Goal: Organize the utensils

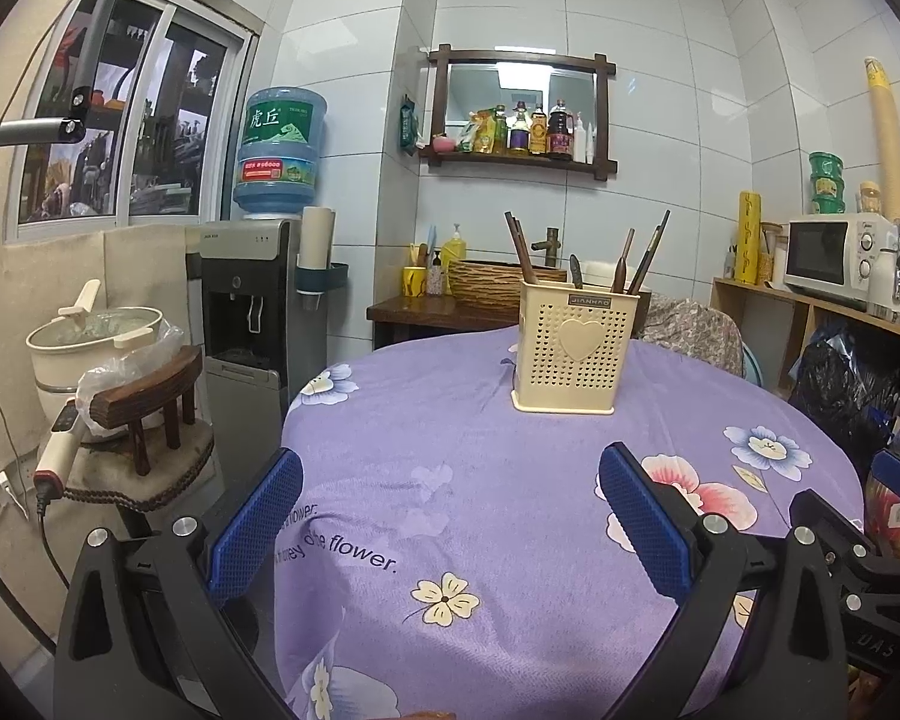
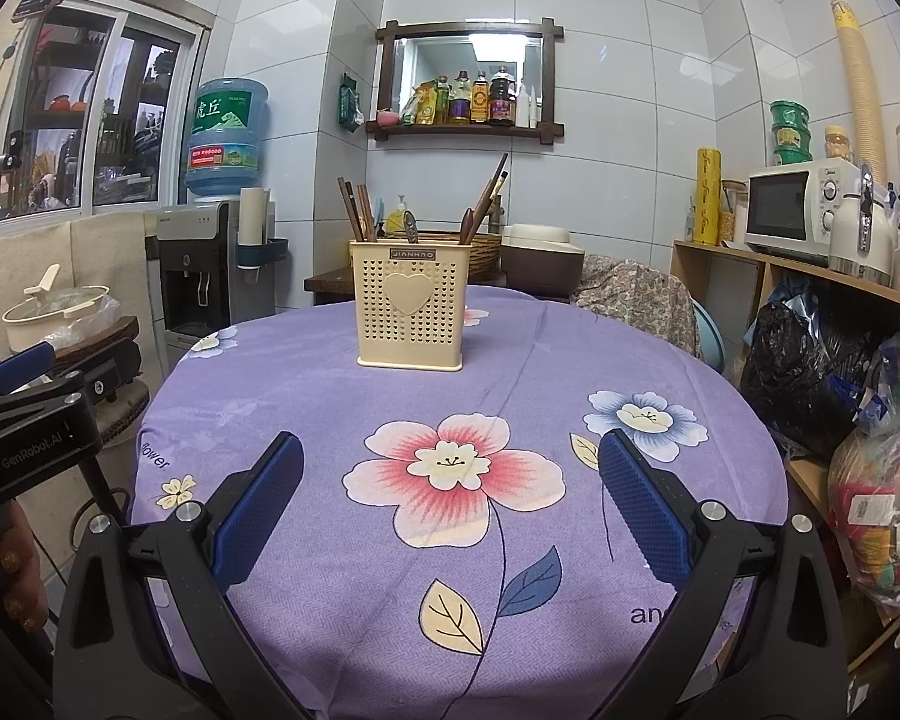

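Observation:
A cream perforated utensil holder (image 1: 576, 348) with a heart on its front stands upright on the round table (image 1: 480, 480), far side; it also shows in the right wrist view (image 2: 411, 312). Brown chopsticks (image 1: 519, 246) and spoon handles (image 1: 621, 261) stick up out of it, as seen in the right wrist view too (image 2: 357, 210). My left gripper (image 1: 450, 462) is open and empty above the near table. My right gripper (image 2: 450, 450) is open and empty, over the pink flower print. The left gripper's body shows at the left edge of the right wrist view (image 2: 36, 396).
The table wears a purple floral cloth (image 2: 462, 480). A water dispenser (image 1: 252, 294) and a stool with a pot (image 1: 144, 396) stand to the left. A shelf with a microwave (image 2: 798, 210) and bags (image 2: 810, 372) stands to the right. A low cabinet (image 1: 426, 312) sits behind.

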The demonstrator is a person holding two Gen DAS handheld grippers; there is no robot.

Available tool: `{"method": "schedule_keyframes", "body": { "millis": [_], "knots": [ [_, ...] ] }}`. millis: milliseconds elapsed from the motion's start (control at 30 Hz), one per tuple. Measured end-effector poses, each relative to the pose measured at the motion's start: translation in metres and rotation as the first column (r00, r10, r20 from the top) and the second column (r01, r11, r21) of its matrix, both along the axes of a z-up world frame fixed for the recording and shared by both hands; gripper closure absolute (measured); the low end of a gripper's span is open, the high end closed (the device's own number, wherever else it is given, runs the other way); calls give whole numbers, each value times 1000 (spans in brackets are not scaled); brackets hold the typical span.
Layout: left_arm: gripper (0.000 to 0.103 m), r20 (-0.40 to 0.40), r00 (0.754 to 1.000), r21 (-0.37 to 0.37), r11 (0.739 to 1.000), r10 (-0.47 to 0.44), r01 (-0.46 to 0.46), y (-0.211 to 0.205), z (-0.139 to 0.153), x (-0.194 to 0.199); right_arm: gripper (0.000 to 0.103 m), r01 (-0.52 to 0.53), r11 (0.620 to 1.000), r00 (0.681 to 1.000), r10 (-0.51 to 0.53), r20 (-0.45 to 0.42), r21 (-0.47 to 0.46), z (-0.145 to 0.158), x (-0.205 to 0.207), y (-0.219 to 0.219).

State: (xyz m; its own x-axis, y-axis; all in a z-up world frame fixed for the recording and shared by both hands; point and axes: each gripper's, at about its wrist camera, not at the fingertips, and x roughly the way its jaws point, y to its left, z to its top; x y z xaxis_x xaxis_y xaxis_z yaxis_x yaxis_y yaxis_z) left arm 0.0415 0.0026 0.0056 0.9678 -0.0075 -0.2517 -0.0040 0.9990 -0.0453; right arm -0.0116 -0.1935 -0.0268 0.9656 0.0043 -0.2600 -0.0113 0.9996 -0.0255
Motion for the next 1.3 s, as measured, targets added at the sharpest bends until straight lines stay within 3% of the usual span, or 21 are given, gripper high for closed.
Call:
{"method": "schedule_keyframes", "body": {
  "millis": [1300],
  "knots": [
    [5, -1, 1000, -1, 1000, -5, 5, 0, -1, 0, 6, 2, 1000, 1000, -2, 0, 3, -1, -1, 0]
  ]
}}
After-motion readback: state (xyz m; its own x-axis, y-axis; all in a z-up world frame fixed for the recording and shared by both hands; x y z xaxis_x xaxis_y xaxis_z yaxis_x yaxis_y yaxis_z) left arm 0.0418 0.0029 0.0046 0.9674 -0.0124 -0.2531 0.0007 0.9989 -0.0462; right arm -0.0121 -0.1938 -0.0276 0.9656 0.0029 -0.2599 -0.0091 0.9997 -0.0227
